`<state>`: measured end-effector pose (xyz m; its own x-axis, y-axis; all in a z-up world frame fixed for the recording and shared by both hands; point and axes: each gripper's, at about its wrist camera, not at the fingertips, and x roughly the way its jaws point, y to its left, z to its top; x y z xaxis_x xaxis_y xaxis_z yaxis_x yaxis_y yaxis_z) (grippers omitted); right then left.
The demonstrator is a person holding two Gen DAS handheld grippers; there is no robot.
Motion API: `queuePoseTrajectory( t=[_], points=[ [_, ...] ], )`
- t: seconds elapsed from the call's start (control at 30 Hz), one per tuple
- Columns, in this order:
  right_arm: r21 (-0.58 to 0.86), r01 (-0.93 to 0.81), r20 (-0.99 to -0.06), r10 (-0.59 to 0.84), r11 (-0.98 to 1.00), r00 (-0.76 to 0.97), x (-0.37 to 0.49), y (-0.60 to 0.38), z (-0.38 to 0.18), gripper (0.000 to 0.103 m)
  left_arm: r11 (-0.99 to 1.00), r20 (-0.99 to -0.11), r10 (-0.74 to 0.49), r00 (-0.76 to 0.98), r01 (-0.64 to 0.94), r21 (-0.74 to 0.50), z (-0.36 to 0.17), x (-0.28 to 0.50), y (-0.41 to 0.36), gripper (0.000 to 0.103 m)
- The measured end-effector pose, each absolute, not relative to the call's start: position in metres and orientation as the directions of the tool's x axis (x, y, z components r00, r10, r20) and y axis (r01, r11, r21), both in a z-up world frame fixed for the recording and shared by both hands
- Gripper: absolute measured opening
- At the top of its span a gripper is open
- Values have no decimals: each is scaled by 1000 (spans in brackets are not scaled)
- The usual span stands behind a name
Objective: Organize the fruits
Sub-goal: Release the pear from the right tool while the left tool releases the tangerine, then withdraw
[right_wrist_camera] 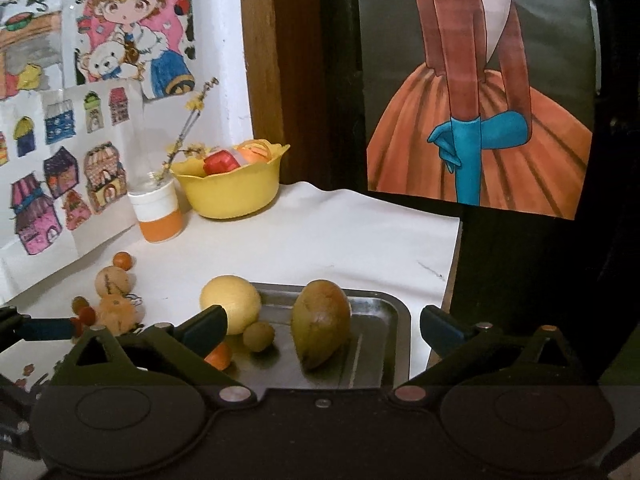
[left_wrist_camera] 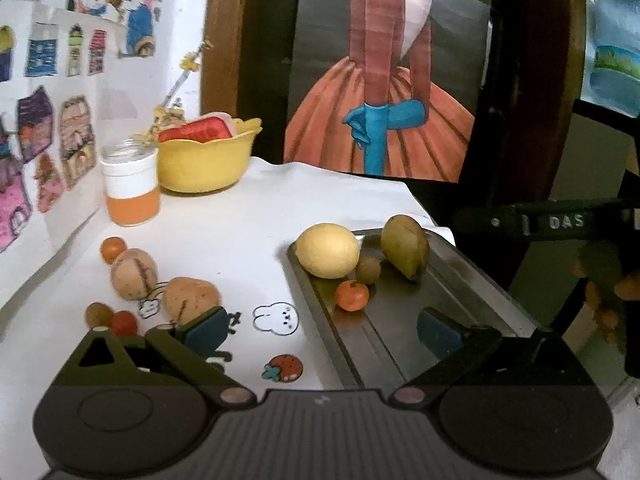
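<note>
I count four fruits in the metal tray (left_wrist_camera: 472, 276): one lemon (left_wrist_camera: 328, 251), one mango (left_wrist_camera: 405, 246), one small brown fruit (left_wrist_camera: 368, 269), one small orange (left_wrist_camera: 351, 295). Left of the tray I count two potatoes (left_wrist_camera: 134, 274), two small orange-red fruits (left_wrist_camera: 113, 249) and one brown fruit (left_wrist_camera: 98, 314).

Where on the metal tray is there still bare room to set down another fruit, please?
The near half of the tray is bare, below the small orange. Its far end is crowded: lemon, mango, and a small green fruit between them.
</note>
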<state>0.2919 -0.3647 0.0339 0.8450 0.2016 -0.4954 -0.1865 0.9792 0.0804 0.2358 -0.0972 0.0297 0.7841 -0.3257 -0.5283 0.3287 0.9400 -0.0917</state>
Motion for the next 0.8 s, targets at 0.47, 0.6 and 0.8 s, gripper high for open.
queuePoseTrajectory(
  t=[0.47,0.6,0.8],
  points=[
    [36,-248,-476,235,968,848,204,-347,54,102,952,-510,-299,806,292,-97,47,174,-78,103],
    [18,-272,-494,245,962,834,180,-340,53,102,952,-522,-296,800,290,-97,45,160,-73,103],
    [-1,-303,-535,255,953,806,149,-327,46,102,951,-537,-300,789,292,-102,41,142,-65,103]
  ],
)
